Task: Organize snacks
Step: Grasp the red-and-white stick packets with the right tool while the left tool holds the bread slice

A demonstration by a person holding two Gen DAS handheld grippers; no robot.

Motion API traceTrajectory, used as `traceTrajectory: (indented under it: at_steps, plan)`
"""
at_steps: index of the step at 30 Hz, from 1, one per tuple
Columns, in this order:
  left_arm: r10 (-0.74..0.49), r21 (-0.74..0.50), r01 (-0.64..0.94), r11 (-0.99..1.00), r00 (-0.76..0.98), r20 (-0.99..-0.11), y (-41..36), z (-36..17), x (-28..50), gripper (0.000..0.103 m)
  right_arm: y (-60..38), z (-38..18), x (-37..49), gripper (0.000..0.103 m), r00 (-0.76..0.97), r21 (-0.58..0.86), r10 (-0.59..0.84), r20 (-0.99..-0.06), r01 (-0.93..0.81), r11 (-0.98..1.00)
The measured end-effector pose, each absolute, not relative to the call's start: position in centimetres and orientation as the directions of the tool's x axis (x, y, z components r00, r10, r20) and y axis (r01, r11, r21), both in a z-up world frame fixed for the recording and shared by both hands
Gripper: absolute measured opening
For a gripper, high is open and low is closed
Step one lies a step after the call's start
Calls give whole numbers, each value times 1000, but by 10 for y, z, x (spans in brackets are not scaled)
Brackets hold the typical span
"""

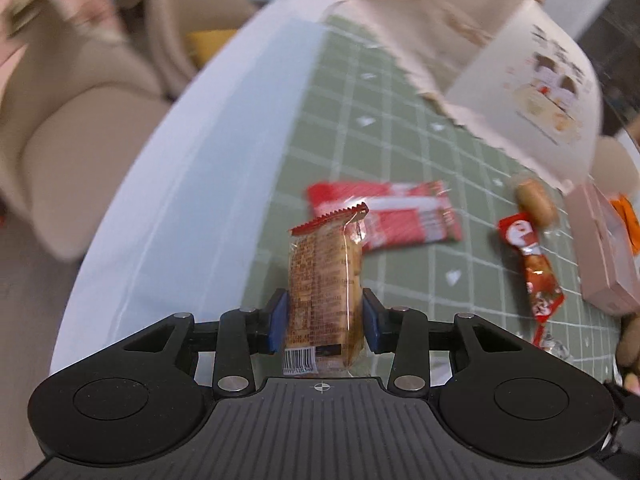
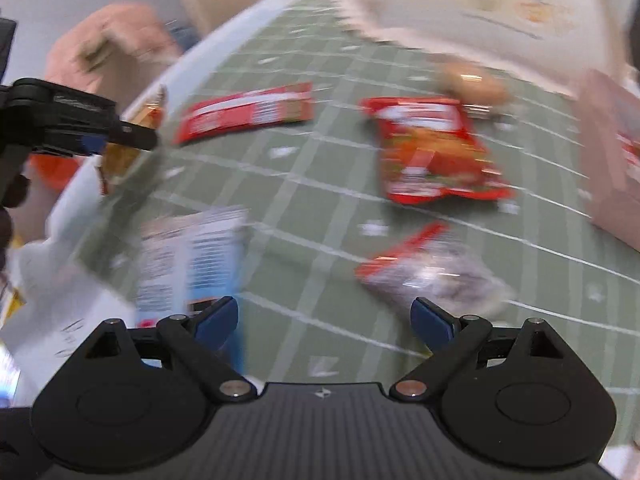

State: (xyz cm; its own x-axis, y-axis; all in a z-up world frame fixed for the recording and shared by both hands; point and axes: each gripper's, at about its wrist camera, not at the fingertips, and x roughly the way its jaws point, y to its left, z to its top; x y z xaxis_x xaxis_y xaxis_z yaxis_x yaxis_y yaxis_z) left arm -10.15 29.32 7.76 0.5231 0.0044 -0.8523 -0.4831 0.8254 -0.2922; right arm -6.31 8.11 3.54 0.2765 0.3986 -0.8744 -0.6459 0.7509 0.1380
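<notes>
The left gripper [image 1: 324, 318] is being kept closed on a wrapped biscuit packet [image 1: 324, 280], which is being pinched between the two blue pads [image 1: 279, 320] and held upright, its red serrated seal at the far end and its barcode at the near end. The packet is being carried above the green grid mat [image 1: 400, 128], not touching it. In the right wrist view the same left gripper [image 2: 120, 142] is being seen from the side at the far left, with the packet [image 2: 128, 148] clamped in it.

The right gripper [image 2: 324, 320] is being held wide open above the mat [image 2: 320, 208], nothing being gripped between its blue pads [image 2: 216, 318].

Other snacks are being left lying on the mat. A long red wrapper [image 1: 384, 216] is lying flat just beyond the held packet, and it is being shown in the right wrist view at far centre-left [image 2: 248, 114]. To the right, a small red-and-brown snack bar [image 1: 532, 268] is lying beside a round golden bun in clear wrap [image 1: 534, 200]. A red chip bag [image 2: 432, 152] is lying far right of centre in the right wrist view, and a clear packet with a red edge [image 2: 428, 272] is lying nearer, just beyond the right pad. A white-and-blue printed pack [image 2: 192, 256] is lying near left, heavily blurred.

A pale open carton [image 1: 520, 92] is standing at the far right of the mat, with a pink box [image 1: 604, 248] near it. Beige chairs [image 1: 80, 132] are being seen beyond the white table edge [image 1: 192, 168].
</notes>
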Motion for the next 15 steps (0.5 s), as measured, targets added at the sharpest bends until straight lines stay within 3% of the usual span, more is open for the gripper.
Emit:
traceTrajectory:
  at_steps: [4, 9, 15]
  plan:
    - [32, -296, -539, 789, 517, -856, 293, 74, -123, 43, 119, 34, -79, 94, 233, 121, 434, -870, -754, 646]
    - [113, -194, -551, 812, 474, -873, 279, 85, -145, 43, 161, 51, -47, 94, 391, -29, 456, -799, -783, 621]
    - [104, -189, -529, 827, 475, -874, 267, 92, -157, 43, 207, 51, 39, 94, 438, 90, 437, -785, -618, 781]
